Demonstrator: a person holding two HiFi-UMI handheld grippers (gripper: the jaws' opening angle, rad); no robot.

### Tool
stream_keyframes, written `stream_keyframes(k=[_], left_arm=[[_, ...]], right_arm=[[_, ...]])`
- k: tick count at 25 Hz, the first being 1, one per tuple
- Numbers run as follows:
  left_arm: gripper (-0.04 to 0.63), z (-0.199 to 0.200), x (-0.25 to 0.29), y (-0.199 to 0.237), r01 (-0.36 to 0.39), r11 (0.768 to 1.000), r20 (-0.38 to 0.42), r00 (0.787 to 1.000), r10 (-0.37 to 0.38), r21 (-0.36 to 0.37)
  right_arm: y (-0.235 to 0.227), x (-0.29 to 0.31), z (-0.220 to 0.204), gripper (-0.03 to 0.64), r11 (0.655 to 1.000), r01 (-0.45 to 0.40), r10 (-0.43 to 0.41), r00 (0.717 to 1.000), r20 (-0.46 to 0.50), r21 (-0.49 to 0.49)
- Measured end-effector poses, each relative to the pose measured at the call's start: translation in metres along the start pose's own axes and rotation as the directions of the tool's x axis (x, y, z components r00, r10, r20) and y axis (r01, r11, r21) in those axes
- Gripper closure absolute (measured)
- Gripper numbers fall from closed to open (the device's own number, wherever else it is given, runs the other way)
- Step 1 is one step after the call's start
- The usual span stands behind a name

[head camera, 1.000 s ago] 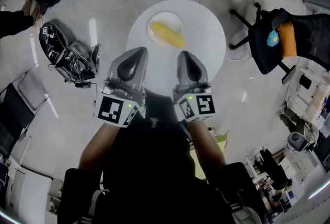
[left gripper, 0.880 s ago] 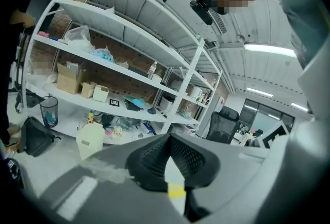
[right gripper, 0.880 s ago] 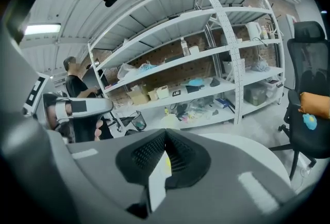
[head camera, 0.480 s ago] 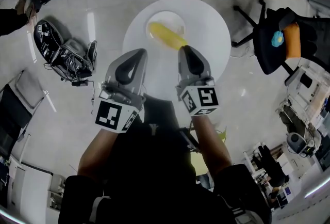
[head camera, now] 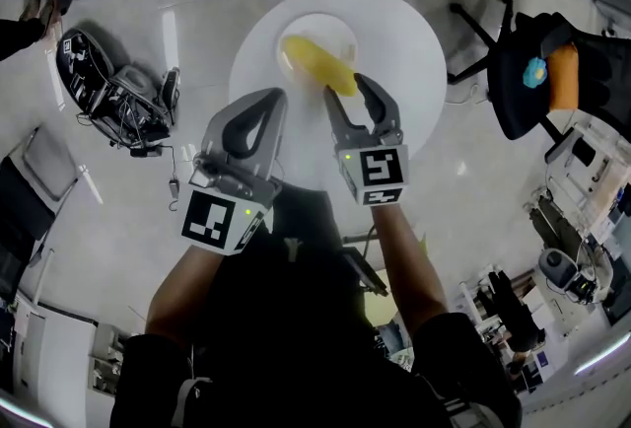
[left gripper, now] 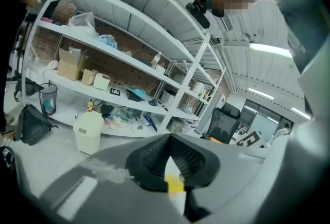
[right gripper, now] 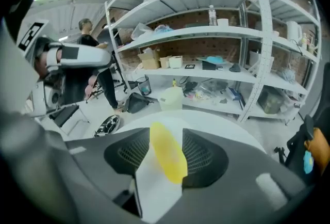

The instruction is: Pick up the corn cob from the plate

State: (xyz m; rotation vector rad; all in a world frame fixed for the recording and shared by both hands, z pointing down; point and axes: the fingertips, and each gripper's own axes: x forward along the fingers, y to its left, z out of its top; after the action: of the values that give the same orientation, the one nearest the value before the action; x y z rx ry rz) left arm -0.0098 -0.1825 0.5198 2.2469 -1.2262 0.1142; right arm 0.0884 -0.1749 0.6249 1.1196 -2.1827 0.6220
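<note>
The yellow corn cob point(head camera: 315, 63) lies on a white plate point(head camera: 333, 28) on the round white table point(head camera: 414, 51). My right gripper point(head camera: 346, 89) is over the cob's near end. Its jaws have just been opening and stand open. In the right gripper view the corn cob point(right gripper: 168, 157) shows between the two dark pads point(right gripper: 202, 157) of the right gripper point(right gripper: 165, 139), and I see no pad pressing on it. My left gripper point(head camera: 268, 103) hangs at the table's near edge, left of the cob, shut on nothing. In its own view the left gripper point(left gripper: 170, 141) shows a sliver of corn cob point(left gripper: 174, 185) beyond the pads.
A black office chair point(head camera: 523, 81) with orange and blue items stands right of the table. Dark gear and cables point(head camera: 113, 91) lie on the floor at the left. White shelving point(right gripper: 216, 70) and a white bin point(right gripper: 171, 98) stand beyond the table. A person point(right gripper: 87, 37) stands at the back.
Both grippers have come down toward the table. The right one rolled, reached the cob's near end and opened its jaws from shut. The left stays shut.
</note>
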Motion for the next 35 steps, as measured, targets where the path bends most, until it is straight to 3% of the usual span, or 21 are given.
stream_keyframes(k=[6,10,21,35], left_arm=[[0.591,-0.006,0.004,0.003,-0.002,1.000,-0.009,1.000,0.002,-0.014],[0.591,-0.011,0.007,0.003,0.000,1.000,-0.016,1.000,0.000,-0.018],[0.591,-0.020,0.009,0.005,-0.003,0.999,-0.031,1.000,0.002,-0.043],[0.591,-0.031,0.010,0.015,-0.010,0.999,-0.045,0.999,0.007,-0.052]], right_arm=[[0.006,0.023,-0.014,0.354,0.974,-0.039,0.017,0.995,-0.102,-0.222],[0.006,0.036,-0.027,0.322,0.947,-0.096,0.040,0.982,-0.184,-0.305],[0.009,0.062,-0.035,0.304,0.923,-0.193,0.101,0.956,-0.276,-0.333],[0.012,0.081,-0.050,0.295,0.916,-0.239,0.121,0.931,-0.343,-0.323]])
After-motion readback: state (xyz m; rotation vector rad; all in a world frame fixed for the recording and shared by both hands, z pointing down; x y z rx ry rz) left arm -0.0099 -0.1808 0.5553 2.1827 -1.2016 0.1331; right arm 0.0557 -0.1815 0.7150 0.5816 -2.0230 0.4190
